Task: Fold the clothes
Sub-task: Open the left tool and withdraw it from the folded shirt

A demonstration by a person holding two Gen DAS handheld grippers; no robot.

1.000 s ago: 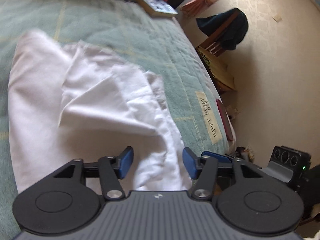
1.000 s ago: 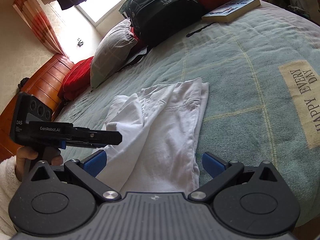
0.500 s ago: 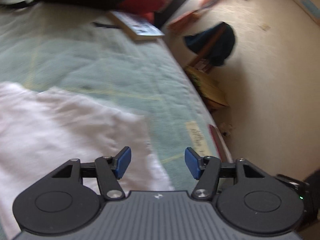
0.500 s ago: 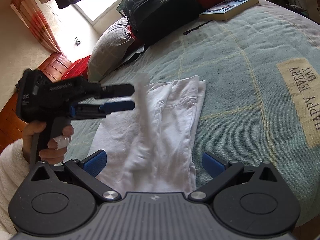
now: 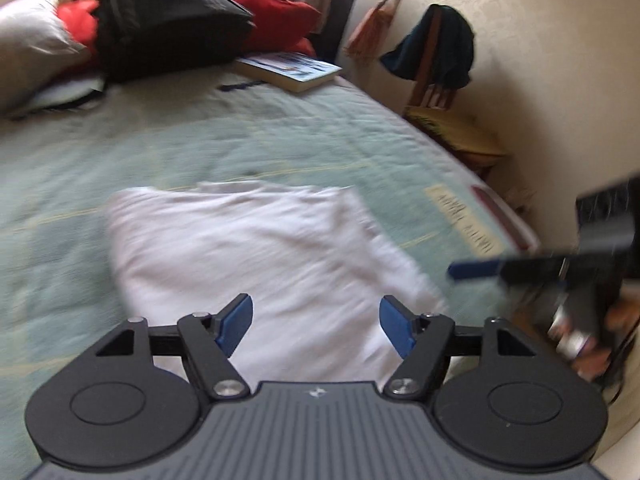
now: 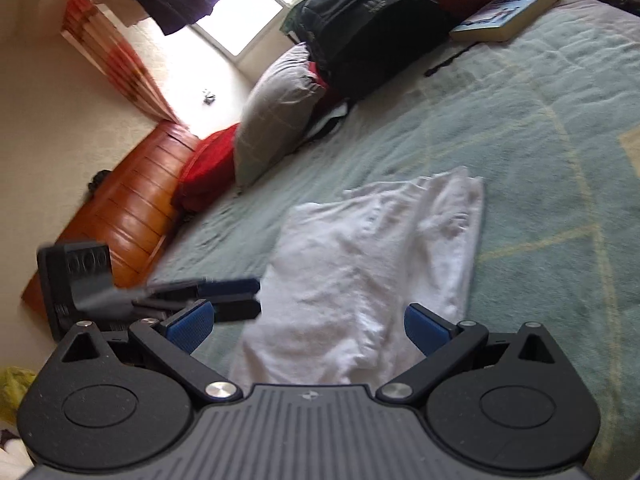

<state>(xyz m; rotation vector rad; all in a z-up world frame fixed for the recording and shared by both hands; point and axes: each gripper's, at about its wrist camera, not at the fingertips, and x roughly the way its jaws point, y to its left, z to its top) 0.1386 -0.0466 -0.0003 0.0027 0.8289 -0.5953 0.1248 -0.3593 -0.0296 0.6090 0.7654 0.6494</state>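
Garment: a white piece of clothing (image 5: 260, 256) lies folded over on itself on our green quilt (image 5: 200, 140), near the foot edge of the bed; the right wrist view shows its surface rumpled, with a crease running lengthwise.

Left gripper: our left gripper (image 5: 316, 322) hangs just above the near end of the garment, its blue pads (image 5: 236, 320) set wide apart with nothing between them. In the right wrist view the same tool (image 6: 224, 300) shows side-on beside the cloth's left edge, and from that angle we cannot tell whether it touches the fabric.

Right gripper: our right gripper (image 6: 306, 330) is over the near end of the garment, fingers spread wide and holding nothing. In the left wrist view it appears blurred at the right (image 5: 476, 270), off the bed's edge, a hand (image 5: 600, 344) wrapped around its grip.

Head of the bed: a black backpack (image 6: 368, 24) leans on red cushions (image 6: 208, 164) and a grey pillow (image 6: 276, 120); a book (image 6: 508, 10) lies flat on the quilt beside the pack.

Room: a wooden chair (image 5: 440, 92) draped with dark clothing stands against the wall past the bed's right side; a striped curtain (image 6: 116, 64) hangs by the bright window (image 6: 256, 12).

Picture quality: both views are smeared by motion, so we cannot make out fine detail on the cloth.
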